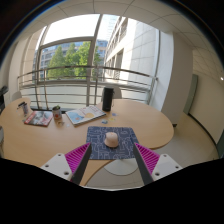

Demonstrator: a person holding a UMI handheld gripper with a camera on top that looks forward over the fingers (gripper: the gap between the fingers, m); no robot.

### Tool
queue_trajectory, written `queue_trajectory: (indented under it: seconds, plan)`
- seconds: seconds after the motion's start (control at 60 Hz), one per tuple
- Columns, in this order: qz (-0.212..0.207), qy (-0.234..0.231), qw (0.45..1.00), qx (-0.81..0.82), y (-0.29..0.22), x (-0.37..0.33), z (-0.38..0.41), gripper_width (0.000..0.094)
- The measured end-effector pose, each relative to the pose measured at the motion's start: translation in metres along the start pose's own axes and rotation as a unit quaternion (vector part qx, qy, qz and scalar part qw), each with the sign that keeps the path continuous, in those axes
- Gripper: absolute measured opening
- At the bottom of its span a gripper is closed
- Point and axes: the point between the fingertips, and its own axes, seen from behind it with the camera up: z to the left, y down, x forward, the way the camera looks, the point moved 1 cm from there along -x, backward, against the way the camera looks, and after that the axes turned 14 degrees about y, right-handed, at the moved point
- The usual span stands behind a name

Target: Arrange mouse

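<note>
A small pale mouse (111, 139) rests on a dark blue patterned mouse mat (110, 142) lying on a round wooden table (60, 138). My gripper (111, 157) hovers just short of the mat's near edge. Its fingers stand wide open, and their magenta pads (78, 156) flank the mat's two near corners. Nothing sits between the fingers; the mouse lies beyond them, on the mat's middle.
At the table's far left lie magazines (38, 118) and an open booklet (84, 115), with a small can (57, 113) between them. A dark cylinder (107, 99) stands at the back. Behind it are a railing and large windows.
</note>
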Motion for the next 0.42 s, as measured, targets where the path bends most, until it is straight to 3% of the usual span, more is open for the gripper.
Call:
queue_trajectory:
  seconds: [0.417]
  plan:
    - [-0.009,0.006,1.0,-0.008,0.013,-0.041,-0.007,0.0847]
